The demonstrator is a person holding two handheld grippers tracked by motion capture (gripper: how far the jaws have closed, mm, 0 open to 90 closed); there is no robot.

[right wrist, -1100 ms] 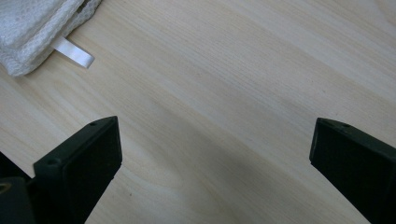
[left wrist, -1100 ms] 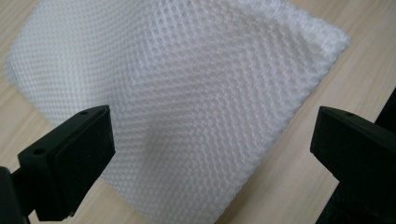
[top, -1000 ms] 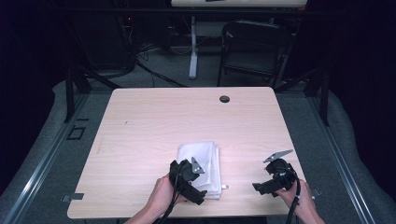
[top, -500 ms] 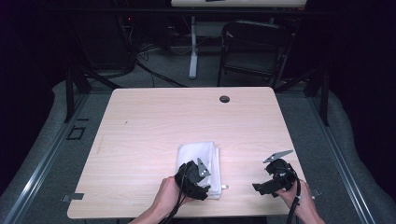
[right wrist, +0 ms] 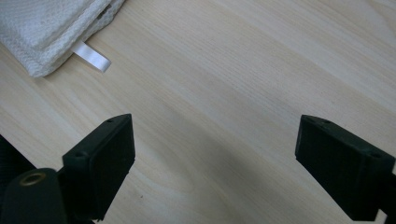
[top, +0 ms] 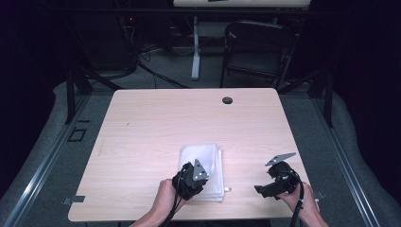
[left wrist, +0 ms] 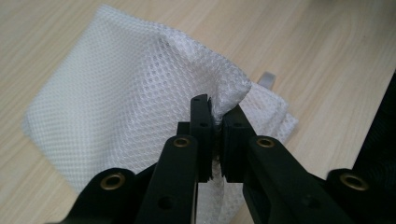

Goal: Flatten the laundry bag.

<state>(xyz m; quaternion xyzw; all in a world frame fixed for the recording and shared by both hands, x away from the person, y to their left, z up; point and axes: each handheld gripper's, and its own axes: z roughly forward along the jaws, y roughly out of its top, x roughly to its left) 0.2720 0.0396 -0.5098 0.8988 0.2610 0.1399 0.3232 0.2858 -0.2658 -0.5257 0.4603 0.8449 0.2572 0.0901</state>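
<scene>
Your left gripper (left wrist: pixel 215 122) is pinched on a corner of the white mesh cloth (left wrist: pixel 126 93), the top layer puckered up at the jaws. Your right gripper (right wrist: pixel 212 163) hangs over bare wood with its jaws spread wide and nothing between them. The folded cloth lies near the table's (top: pixel 156 123) front edge, its small white tag (right wrist: pixel 91 56) sticking out toward your right gripper. A dark grommet (top: pixel 227 100) sits near the far edge.
</scene>
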